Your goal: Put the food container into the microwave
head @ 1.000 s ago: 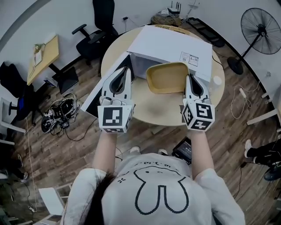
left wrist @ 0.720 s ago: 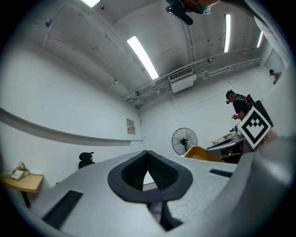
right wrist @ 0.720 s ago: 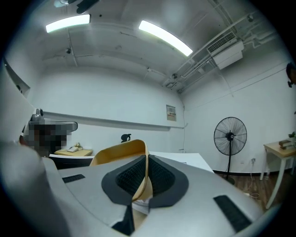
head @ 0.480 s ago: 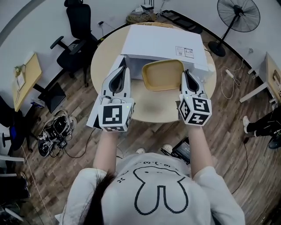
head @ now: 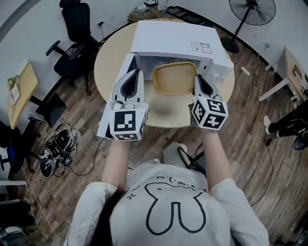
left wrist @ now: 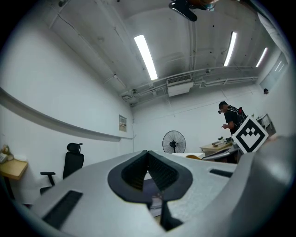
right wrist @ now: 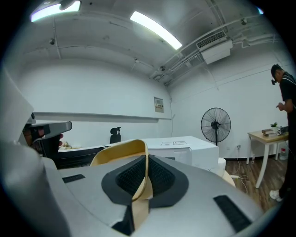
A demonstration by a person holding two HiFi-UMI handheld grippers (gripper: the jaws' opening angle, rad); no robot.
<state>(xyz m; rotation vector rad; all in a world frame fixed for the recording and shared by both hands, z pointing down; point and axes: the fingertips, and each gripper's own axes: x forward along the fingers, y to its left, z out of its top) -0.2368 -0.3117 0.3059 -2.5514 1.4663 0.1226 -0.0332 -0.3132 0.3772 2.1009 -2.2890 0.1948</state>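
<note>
A shallow tan food container hangs level in front of the white microwave on the round table. My right gripper is shut on the container's right rim; in the right gripper view the tan rim runs pinched between the dark pads. The container's far edge reaches the microwave's open front. My left gripper is shut on nothing, held beside the container's left side, over the open microwave door. In the left gripper view the left gripper has its pads together.
A black office chair stands left of the table, a floor fan at the upper right. A wooden desk is at the far left, another desk at the right. Cables and gear lie on the floor.
The container and both grippers have moved forward toward the microwave's opening. The right gripper has kept its hold on the rim.
</note>
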